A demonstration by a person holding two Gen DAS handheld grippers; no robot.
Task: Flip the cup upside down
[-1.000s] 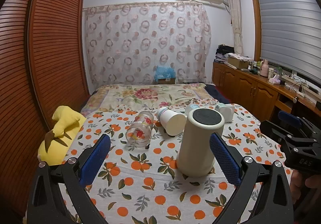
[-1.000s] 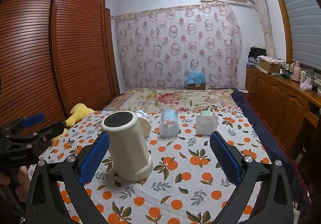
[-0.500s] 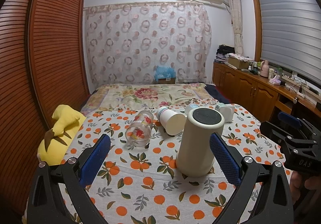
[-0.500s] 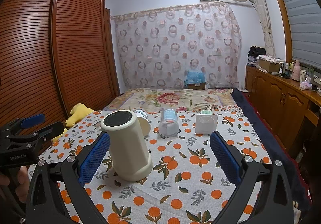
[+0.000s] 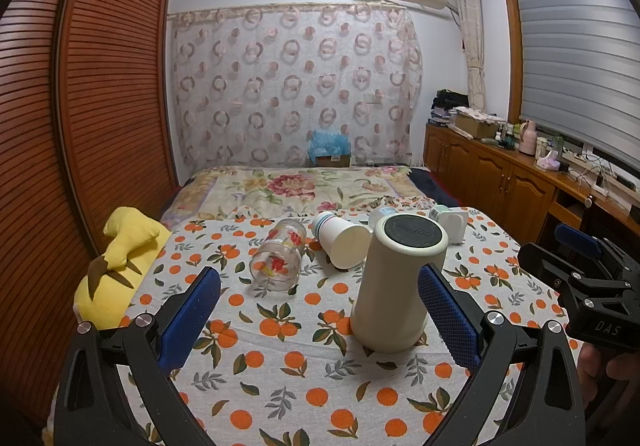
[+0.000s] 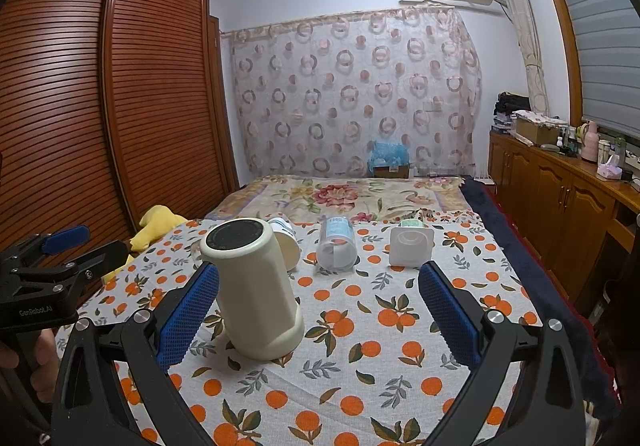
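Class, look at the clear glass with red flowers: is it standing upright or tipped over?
Tipped over. The flowered glass lies on its side on the orange-print tablecloth, its round end facing the left wrist camera.

Both grippers, left (image 5: 319,310) and right (image 6: 319,310), have black frames, blue textured pads (image 5: 447,313) and silver screws (image 5: 494,317). White lettering marks their bodies. Bare skin shows on the hand (image 6: 38,360).

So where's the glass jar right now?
In the left wrist view the glass jar lies on its side on the tablecloth, left of the paper cup and the cream cup, between the open fingers.
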